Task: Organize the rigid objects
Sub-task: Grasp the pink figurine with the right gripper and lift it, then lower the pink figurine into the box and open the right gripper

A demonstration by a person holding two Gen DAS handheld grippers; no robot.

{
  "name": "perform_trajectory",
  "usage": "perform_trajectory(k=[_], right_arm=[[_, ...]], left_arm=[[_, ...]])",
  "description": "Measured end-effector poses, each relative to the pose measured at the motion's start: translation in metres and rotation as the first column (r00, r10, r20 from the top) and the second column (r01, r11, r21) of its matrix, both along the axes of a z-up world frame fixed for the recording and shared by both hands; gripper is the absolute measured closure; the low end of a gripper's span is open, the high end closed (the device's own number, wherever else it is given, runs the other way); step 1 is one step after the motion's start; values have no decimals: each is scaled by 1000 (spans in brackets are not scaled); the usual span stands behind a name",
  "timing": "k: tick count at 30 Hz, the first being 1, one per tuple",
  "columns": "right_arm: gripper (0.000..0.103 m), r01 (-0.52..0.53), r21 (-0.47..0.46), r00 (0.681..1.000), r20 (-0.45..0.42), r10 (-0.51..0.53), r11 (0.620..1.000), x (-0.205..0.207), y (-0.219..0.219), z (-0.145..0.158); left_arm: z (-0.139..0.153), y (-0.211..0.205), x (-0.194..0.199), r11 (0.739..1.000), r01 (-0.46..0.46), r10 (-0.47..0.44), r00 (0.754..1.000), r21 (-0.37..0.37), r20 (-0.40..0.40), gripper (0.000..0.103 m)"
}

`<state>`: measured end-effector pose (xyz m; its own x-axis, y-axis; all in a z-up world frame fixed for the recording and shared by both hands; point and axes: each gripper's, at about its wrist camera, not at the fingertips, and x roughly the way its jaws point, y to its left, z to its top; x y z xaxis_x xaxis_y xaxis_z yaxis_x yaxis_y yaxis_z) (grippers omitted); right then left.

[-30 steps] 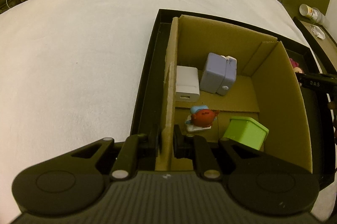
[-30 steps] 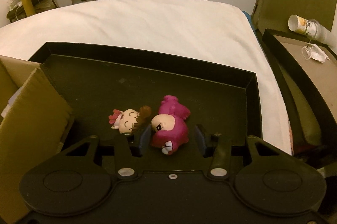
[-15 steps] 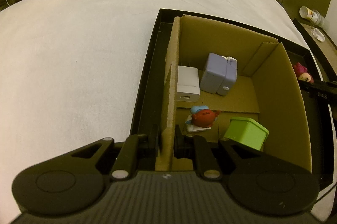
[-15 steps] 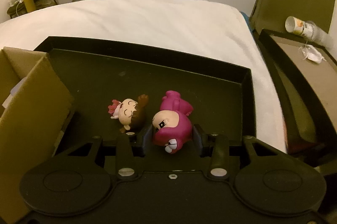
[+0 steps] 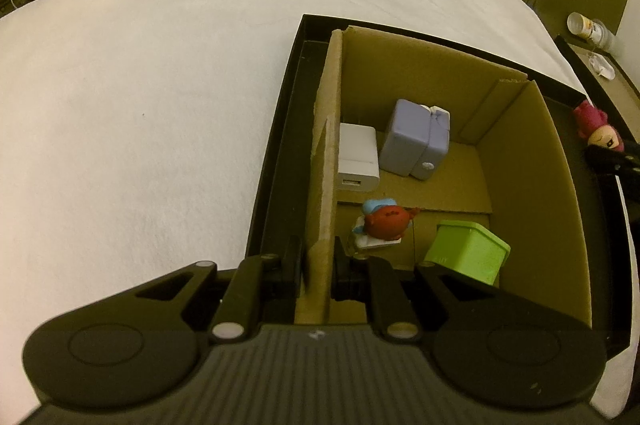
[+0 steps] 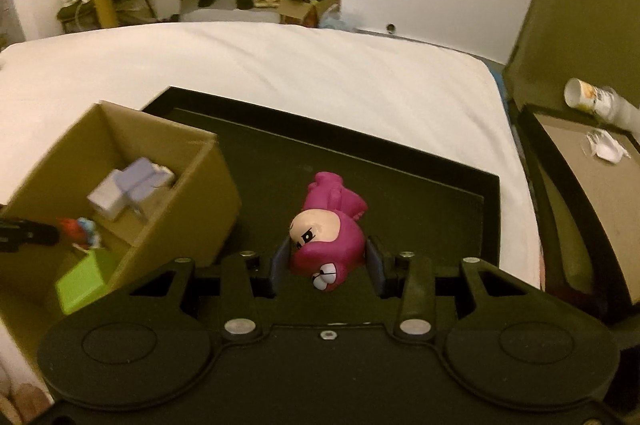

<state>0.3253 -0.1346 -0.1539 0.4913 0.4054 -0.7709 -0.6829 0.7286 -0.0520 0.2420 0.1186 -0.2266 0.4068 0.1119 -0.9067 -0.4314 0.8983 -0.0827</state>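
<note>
My right gripper (image 6: 326,261) is shut on a magenta toy figure (image 6: 328,229) and holds it above the black tray (image 6: 440,181); the figure also shows in the left wrist view (image 5: 598,127). My left gripper (image 5: 320,261) is shut on the left wall of the cardboard box (image 5: 326,161), which stands in the tray (image 5: 276,145). Inside the box lie a white charger (image 5: 357,161), a lilac block (image 5: 416,139), a red and blue figure (image 5: 384,223) and a green cube (image 5: 468,251). The small brown-haired doll is hidden.
The tray rests on a white bed (image 5: 140,105). A bedside stand (image 6: 592,185) with a paper cup (image 6: 588,97) and a crumpled mask is at the right. The box (image 6: 192,193) is left of my right gripper.
My right gripper closed on the magenta figure and lifted it up and back off the tray floor. The small doll dropped out of view. The left gripper kept its hold.
</note>
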Motion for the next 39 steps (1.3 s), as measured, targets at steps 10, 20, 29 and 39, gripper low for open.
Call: perform_trajectory(k=[10, 20, 29, 39], right_arm=[[63, -66, 11, 998, 27, 65, 998, -18, 23, 25], [63, -112, 23, 993, 36, 112, 993, -34, 45, 36], [63, -149, 29, 989, 18, 149, 988, -47, 64, 39], [63, -179, -12, 984, -24, 179, 984, -50, 89, 28]], left_arm=[[0, 0, -1, 1000, 0, 0, 1000, -2, 2, 91], [0, 0, -1, 1000, -3, 3, 1000, -5, 5, 91], [1, 0, -2, 1000, -2, 2, 1000, -7, 11, 91], [2, 3, -6, 1000, -5, 6, 1000, -18, 23, 90]])
